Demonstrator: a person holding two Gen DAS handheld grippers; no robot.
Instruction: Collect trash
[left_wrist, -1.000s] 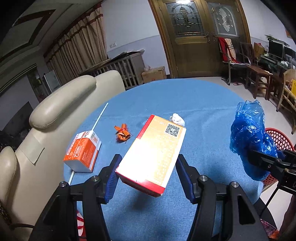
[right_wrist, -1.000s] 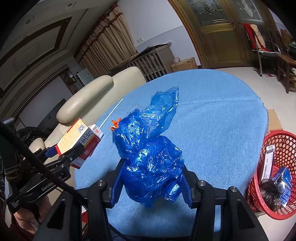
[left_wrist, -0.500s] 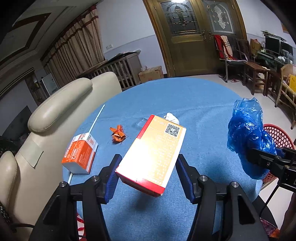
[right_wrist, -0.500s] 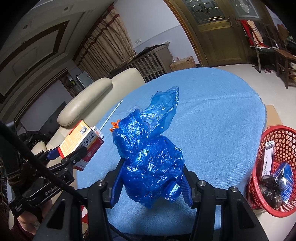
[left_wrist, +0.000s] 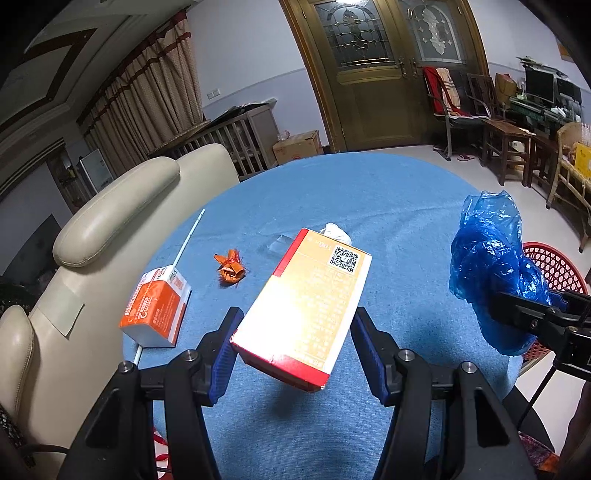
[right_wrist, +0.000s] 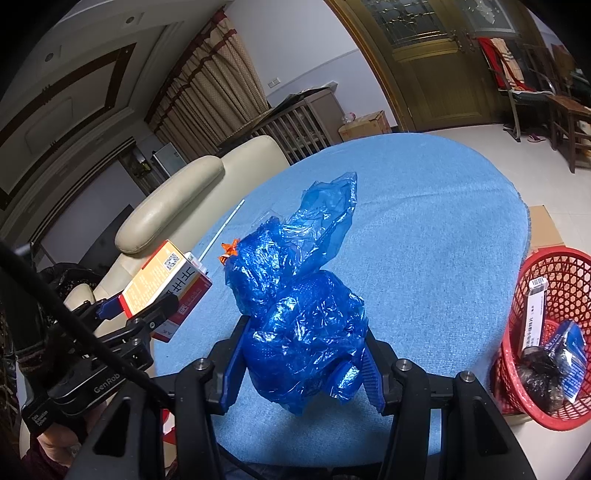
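My left gripper (left_wrist: 295, 343) is shut on a flat orange and red box (left_wrist: 306, 306) with a QR code, held above the blue table (left_wrist: 369, 192). That box (right_wrist: 166, 280) shows at the left of the right wrist view. My right gripper (right_wrist: 301, 354) is shut on a crumpled blue plastic bag (right_wrist: 299, 306), which also appears at the right of the left wrist view as the bag (left_wrist: 491, 266). On the table lie a small orange and white box (left_wrist: 157, 308), an orange crumpled wrapper (left_wrist: 229, 267), a white straw (left_wrist: 186, 240) and a white tissue (left_wrist: 334, 232).
A red mesh basket (right_wrist: 546, 332) with several pieces of trash stands on the floor right of the table. A cream leather chair (left_wrist: 103, 229) is against the table's left side. Wooden chairs (left_wrist: 502, 144) and a door (left_wrist: 373, 74) are far behind.
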